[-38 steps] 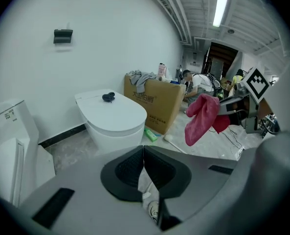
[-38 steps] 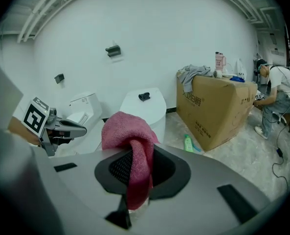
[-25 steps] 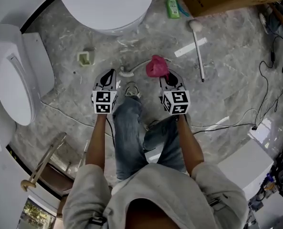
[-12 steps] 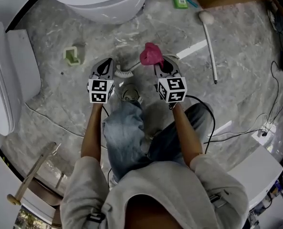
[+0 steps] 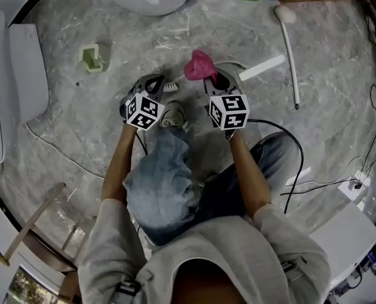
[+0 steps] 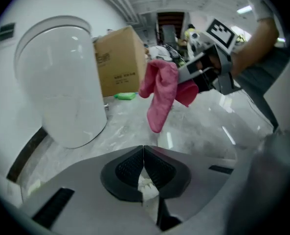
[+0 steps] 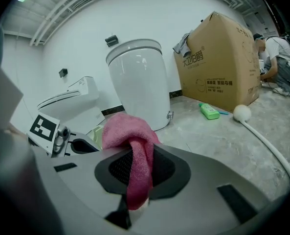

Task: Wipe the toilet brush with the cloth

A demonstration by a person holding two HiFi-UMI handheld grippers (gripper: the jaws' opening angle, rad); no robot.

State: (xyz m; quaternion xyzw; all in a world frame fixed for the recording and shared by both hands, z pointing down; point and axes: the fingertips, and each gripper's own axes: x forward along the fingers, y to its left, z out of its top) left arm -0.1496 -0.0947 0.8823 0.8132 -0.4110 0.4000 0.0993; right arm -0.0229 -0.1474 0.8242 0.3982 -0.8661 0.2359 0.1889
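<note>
My left gripper clamped shut on white toilet brush, my right gripper just right of it, pinching pink cloth, both low over marble floor.

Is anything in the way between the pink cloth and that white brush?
Nothing visible. The cloth, held in the right gripper, hangs beside the toilet brush in the left gripper; only floor shows between them.
</note>
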